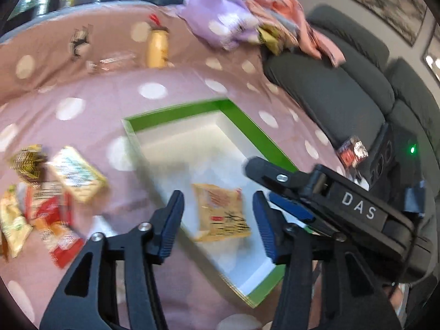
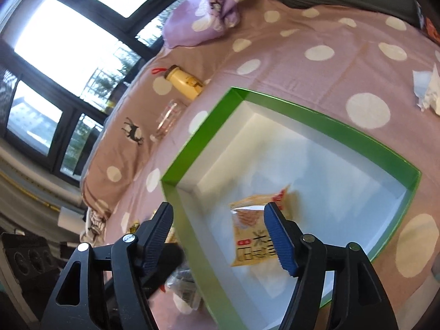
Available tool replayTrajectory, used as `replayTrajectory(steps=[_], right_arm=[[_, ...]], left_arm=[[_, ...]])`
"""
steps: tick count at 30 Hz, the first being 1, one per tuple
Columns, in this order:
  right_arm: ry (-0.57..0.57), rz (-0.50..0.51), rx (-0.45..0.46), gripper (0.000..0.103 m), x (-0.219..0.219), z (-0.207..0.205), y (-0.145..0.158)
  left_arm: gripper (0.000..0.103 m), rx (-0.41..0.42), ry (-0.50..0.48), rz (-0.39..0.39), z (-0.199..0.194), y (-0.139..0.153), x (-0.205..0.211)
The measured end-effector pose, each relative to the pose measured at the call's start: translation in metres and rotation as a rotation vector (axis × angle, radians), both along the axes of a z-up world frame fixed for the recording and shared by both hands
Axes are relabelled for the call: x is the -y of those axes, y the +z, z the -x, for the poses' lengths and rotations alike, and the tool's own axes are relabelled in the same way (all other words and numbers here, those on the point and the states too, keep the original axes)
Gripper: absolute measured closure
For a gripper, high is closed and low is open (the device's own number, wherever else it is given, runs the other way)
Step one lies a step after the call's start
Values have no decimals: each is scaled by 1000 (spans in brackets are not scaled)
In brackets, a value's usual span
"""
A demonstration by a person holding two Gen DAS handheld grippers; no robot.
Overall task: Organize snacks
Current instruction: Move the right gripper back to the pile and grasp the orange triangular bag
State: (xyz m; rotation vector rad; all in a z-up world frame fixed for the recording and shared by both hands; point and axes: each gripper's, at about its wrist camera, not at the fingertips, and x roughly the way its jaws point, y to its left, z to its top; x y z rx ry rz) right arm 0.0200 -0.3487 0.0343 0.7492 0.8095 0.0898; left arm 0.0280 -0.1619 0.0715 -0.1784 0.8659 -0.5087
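A yellow snack packet [image 1: 221,211] lay inside the green-rimmed white cardboard box [image 1: 176,112] on the polka-dot pink bedspread [image 1: 110,88]; left tongs [image 1: 218,220] were apart, other loose packets [image 1: 44,192] lying left. In the right view, right tongs [image 2: 222,236] gaped, empty, over the box.

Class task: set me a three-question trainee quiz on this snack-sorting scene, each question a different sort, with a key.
1. True or false: the green box holds several snack packets.
2. Multiple choice: the loose snack pile lies (a) inside the box, (b) on the spotted cloth beside the box, (c) on the sofa.
3. Fill in: both the left hand-held gripper and the right hand-held gripper are ____ and hold nothing.

Key: 1 false, only one yellow packet lies in it; 2 b; 3 open.
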Motion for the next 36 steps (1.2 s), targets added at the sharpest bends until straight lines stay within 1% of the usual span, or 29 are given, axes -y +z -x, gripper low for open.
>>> replayTrajectory(steps=[2,3,5,6,7,8,10,12,14,16,18,21,22,25,28,30,33,36], right_arm=[[16,26,22,24,-10,0,6],[28,34,31,24,-15,0,8],[61,51,44,23,-27,-3,12],[78,65,47,23,-35,-4,14],[93,81,48,23,-43,-5,15],[108,100,47,21,-51,-6,16],[141,135,51,17,-67,-7,18],[179,162,62,16,-83,-9,20],[228,180,79,16,-102,-10,22],[289,197,88,16,-122,-13,22],[342,213,96,16,-142,-14,22],[444,208,105,16,-176,-17,23],[483,194,105,16,-189,-18,24],[597,136,88,16,-224,-24,26],[743,95,62,16,-269,-36,26],[816,126,29,16,-299,-47,24],[908,211,-2,17,-345,-68,16],[992,243,-56,25,-377,-80,1]], left_arm=[[40,24,62,0,4,6,-23],[38,39,111,1,8,9,-40],[32,55,193,-5,14,12,-67],[31,61,238,-11,17,12,-81],[29,63,304,-24,21,12,-99],[27,62,349,-32,23,11,-113],[27,50,451,-29,31,5,-146],[27,21,541,10,38,-4,-179],[26,3,610,32,40,-12,-201],[26,-31,681,12,41,-21,-220],[26,-47,716,29,43,-28,-238],[26,-90,758,93,47,-38,-262],[26,-99,768,106,48,-41,-268],[26,-145,786,110,45,-49,-278],[26,-190,791,145,41,-60,-285],[26,-207,801,161,40,-66,-292],[27,-242,834,227,40,-76,-307],[27,-266,842,293,41,-83,-317]])
